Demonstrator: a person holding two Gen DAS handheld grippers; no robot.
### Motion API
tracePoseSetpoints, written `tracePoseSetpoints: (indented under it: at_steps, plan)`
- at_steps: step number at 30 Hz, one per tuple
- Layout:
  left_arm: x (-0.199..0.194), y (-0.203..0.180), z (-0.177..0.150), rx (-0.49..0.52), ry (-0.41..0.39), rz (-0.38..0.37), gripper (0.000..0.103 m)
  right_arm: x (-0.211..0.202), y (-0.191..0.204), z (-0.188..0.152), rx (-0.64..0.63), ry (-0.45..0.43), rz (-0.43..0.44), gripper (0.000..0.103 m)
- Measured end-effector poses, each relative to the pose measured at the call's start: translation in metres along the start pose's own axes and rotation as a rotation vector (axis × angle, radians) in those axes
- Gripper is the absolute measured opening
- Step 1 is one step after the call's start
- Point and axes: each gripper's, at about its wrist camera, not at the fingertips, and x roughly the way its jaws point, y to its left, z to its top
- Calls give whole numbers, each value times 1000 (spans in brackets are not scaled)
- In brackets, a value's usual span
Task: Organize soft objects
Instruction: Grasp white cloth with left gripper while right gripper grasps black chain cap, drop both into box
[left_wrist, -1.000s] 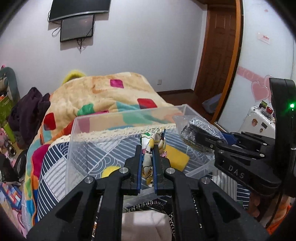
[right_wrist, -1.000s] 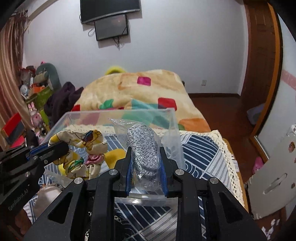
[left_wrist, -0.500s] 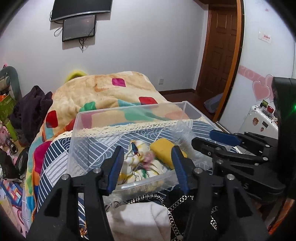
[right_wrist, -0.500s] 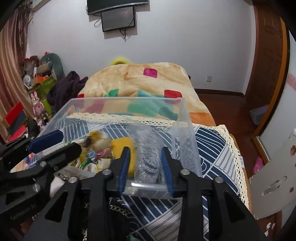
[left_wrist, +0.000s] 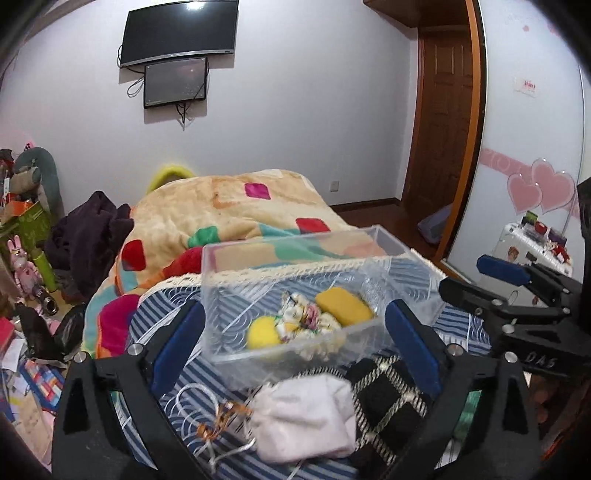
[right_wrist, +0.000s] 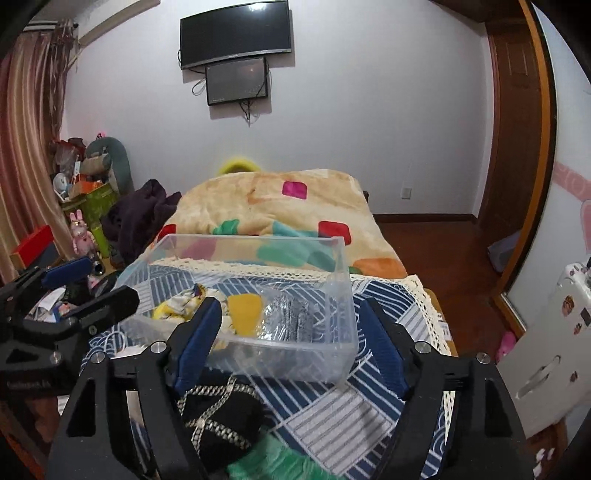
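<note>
Both grippers were empty here, jaws spread wide apart on the left gripper (left_wrist: 293, 325) and the right gripper (right_wrist: 290, 332), each hovering just in front of the bin (right_wrist: 341, 266).

The bin was a clear, hard plastic rectangle with thin glossy walls, sitting on a bed. Inside it:
- a flat yellow sponge (left_wrist: 343, 304), rounded corners, matte
- a rounder yellow ball (left_wrist: 261, 332), fuzzy-looking
- a crumpled floral cloth (left_wrist: 308, 319) wedged between those two
- a silvery sparkly pad in a crinkly clear bag (right_wrist: 290, 319) over on the right side, next to the sponge

Outside the bin, close to the cameras, lay a soft white cloth (left_wrist: 304, 417), bunched up, touching a black knit piece (right_wrist: 221, 413) with a pale woven crisscross pattern. A green fuzzy thing (right_wrist: 273, 465) sat at the bottom edge of the right view, too blurred to say what it was. There was also a loop of thin white cord (left_wrist: 195, 402) left of the white cloth.

The bedspread (right_wrist: 373, 391) underneath was blue and white striped geometric fabric with a cream lace trim. Behind it, a plush beige blanket (right_wrist: 280, 206) with coloured squares. White walls, two dark screens (right_wrist: 236, 48) mounted up high, a wooden door (left_wrist: 443, 122) on the right, clutter piled along the left.
</note>
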Motion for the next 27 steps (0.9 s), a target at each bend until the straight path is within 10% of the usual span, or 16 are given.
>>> tracePoseSetpoints:
  at_steps: [18, 27]
  plan:
    - [11, 6, -77, -9, 148, -41, 97, 32, 29, -57, -40, 177, 149, 73]
    - [24, 14, -82, -61, 184, -59, 47, 39, 37, -70, -75, 202, 185, 39]
